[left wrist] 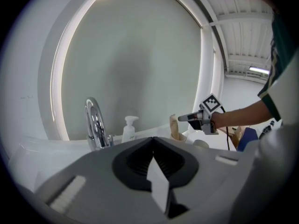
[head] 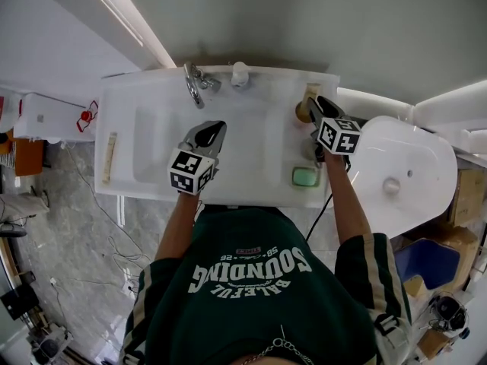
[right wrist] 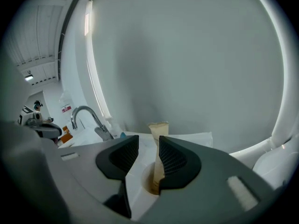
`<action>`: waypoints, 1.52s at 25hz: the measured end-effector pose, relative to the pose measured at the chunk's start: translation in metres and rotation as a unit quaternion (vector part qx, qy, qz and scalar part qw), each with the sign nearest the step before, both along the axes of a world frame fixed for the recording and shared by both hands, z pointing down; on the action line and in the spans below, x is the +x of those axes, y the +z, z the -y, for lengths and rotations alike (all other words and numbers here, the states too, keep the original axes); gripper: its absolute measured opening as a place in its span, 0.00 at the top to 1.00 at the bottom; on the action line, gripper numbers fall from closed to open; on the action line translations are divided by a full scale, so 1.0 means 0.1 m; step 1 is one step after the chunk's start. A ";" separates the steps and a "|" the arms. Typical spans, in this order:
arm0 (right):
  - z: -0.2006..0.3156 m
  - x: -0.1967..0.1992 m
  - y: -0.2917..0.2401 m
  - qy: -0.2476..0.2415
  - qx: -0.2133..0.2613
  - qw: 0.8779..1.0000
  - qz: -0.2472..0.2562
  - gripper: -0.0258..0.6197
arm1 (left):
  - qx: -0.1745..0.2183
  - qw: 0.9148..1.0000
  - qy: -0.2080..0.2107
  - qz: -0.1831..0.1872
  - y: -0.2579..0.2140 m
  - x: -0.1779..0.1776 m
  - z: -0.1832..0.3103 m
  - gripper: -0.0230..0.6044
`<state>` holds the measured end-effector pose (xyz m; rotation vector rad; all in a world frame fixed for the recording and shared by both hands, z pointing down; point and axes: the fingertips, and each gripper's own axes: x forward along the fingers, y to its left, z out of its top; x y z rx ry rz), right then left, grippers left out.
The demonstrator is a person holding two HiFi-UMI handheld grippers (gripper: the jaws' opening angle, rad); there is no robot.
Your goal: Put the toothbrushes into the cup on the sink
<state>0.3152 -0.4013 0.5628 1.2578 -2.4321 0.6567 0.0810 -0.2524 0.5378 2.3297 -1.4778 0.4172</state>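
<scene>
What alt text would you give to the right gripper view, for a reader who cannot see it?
The right gripper's tongs stand open above a cup, with a beige toothbrush standing in the cup and rising between them. A chrome faucet is at left, a large round wall panel behind.

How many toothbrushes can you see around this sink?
2: one toothbrush stands in the cup at the sink's back right; another toothbrush lies on its left ledge. More could be hidden.
</scene>
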 end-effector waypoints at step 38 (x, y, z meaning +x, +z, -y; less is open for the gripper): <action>-2.23 -4.21 0.00 -0.302 0.062 0.951 0.029 0.96 | 0.011 0.991 -0.125 -0.035 0.17 -3.19 -1.22 0.88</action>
